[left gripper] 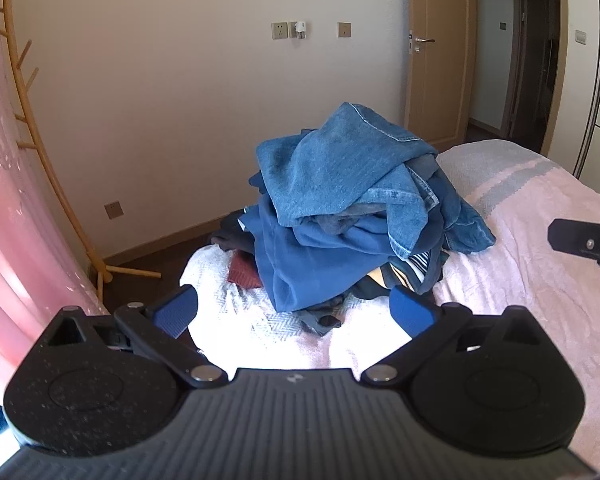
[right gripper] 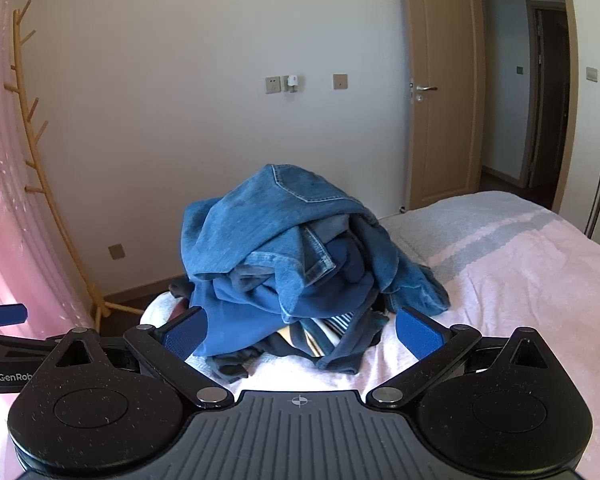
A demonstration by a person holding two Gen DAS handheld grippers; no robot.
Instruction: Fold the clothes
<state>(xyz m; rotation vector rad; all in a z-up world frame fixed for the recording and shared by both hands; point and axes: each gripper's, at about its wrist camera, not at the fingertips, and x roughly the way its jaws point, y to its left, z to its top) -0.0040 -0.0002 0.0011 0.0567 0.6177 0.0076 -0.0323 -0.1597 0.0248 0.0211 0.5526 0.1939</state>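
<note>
A heap of clothes (left gripper: 348, 208) lies on the bed, with blue jeans on top, a dark blue garment under them and a striped piece at the bottom. It also shows in the right wrist view (right gripper: 292, 256). My left gripper (left gripper: 296, 312) is open and empty, just short of the heap's near edge. My right gripper (right gripper: 300, 332) is open and empty, its fingers on either side of the heap's lower front edge, not touching as far as I can see. Its finger also shows at the right edge of the left wrist view (left gripper: 580, 240).
The bed has a pink blanket (left gripper: 540, 280) with a grey stripe. A wooden coat rack (left gripper: 40, 140) and a pink curtain (left gripper: 4, 200) stand at the left. A wall lies behind the heap, and a door (right gripper: 440, 100) is open at the right.
</note>
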